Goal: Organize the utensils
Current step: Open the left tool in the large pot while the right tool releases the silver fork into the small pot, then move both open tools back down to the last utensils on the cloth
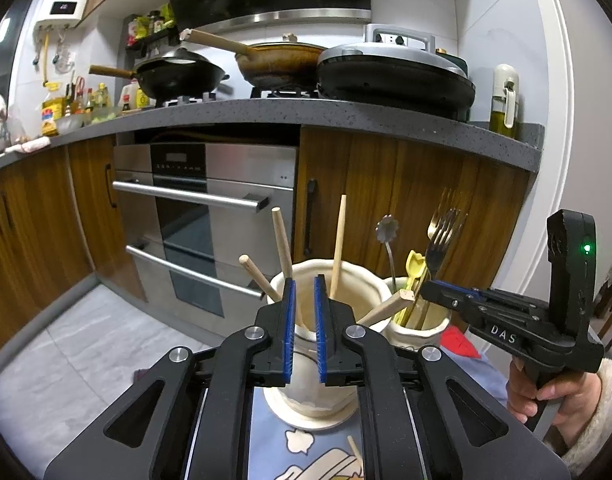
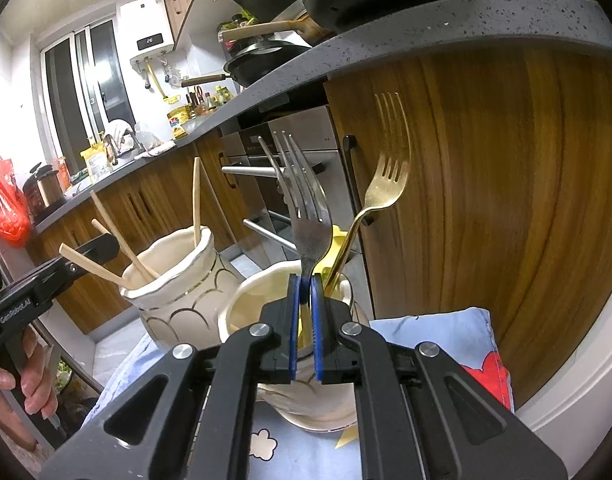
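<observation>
Left gripper (image 1: 304,312): empty, its blue pads standing a narrow gap apart, hovering at the near rim of the taller cream holder (image 1: 345,280) — nothing between the fingers.
Right gripper (image 2: 305,300): closed on the neck of a silver fork (image 2: 307,216), tines up, right above the mouth of the shorter cream cup (image 2: 250,300).
Taller holder: stands on the left of the pair and carries the chopsticks (image 1: 337,244) — a few wooden sticks leaning out at different angles, one nearly upright.
Shorter cup: just right of the taller holder, apparently touching it or very nearly. It holds a gold fork (image 2: 385,176), a yellow-handled piece (image 1: 415,266), a flower-topped metal spoon (image 1: 387,230) and a pale squared wooden stick (image 1: 385,306) that leans toward the left.
Table: both holders sit on a light blue cartoon-print cloth (image 2: 445,332).
Done so far: most utensils look sorted — sticks in one vessel, forks and spoons in the other.
Still open: the silver fork is not yet released; whether its handle already reaches the bottom of the cup cannot be told, as the gripper hides it.
Loose item: a thin pale stick end (image 1: 354,450) lies on the cloth near the taller holder's base; it is probably a chopstick left to collect.
Possible tidy-up: the squared wooden stick sits among the metalware, so it may belong with the chopsticks.
Overall: seemingly near the end, with one placement in hand and one or two strays left.
</observation>
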`<state>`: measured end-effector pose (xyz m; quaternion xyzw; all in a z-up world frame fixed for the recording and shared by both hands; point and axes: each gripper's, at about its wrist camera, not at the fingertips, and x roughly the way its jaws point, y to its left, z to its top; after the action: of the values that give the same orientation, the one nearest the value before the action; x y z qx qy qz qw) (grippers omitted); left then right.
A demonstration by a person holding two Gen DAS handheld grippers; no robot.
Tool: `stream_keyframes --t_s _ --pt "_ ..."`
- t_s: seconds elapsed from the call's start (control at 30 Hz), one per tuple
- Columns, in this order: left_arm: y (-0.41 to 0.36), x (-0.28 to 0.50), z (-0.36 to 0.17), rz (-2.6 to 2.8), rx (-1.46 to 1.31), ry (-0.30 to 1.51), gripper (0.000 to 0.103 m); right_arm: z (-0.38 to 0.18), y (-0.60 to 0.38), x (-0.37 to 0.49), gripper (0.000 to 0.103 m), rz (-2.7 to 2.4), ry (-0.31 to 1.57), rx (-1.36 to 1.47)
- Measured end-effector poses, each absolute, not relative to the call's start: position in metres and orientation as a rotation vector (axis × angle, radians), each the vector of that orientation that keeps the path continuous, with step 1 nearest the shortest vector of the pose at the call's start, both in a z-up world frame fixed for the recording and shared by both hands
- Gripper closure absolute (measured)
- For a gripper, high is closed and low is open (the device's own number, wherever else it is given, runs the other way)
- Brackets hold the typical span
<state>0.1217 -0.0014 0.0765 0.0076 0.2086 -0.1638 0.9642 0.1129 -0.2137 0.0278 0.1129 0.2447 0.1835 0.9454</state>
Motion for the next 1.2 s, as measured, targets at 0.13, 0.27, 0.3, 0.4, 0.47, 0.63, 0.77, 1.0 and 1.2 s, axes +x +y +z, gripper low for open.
stream_keyframes --t_s 0.13,0.27,0.3,0.4,0.47,0.63,0.77,1.0,1.2 --pt "0.000 0.118 0.078 -0.328 0.012 0.415 0.093 0.028 -0.214 0.111 0.096 0.370 0.498 0.233" --pt "0.003 0.114 0.081 -0.316 0.013 0.406 0.088 0.029 -0.215 0.111 0.088 0.369 0.496 0.236" --pt "0.005 0.112 0.082 -0.311 0.010 0.403 0.088 0.030 -0.216 0.110 0.088 0.369 0.492 0.238" --pt "0.008 0.108 0.085 -0.307 -0.001 0.396 0.088 0.032 -0.216 0.110 0.088 0.361 0.483 0.236" --pt "0.009 0.105 0.087 -0.305 -0.002 0.392 0.088 0.033 -0.217 0.108 0.088 0.357 0.481 0.235" --pt "0.014 0.096 0.088 -0.292 0.003 0.393 0.074 0.035 -0.221 0.096 0.067 0.352 0.483 0.236" --pt "0.018 0.087 0.086 -0.264 0.023 0.401 0.060 0.030 -0.217 0.076 0.050 0.353 0.508 0.166" --pt "0.032 0.069 0.067 -0.209 0.019 0.448 0.025 0.002 -0.208 0.049 0.025 0.368 0.652 0.083" --pt "0.037 0.050 0.045 -0.172 0.021 0.489 0.012 -0.015 -0.185 0.025 0.015 0.428 0.756 0.066"
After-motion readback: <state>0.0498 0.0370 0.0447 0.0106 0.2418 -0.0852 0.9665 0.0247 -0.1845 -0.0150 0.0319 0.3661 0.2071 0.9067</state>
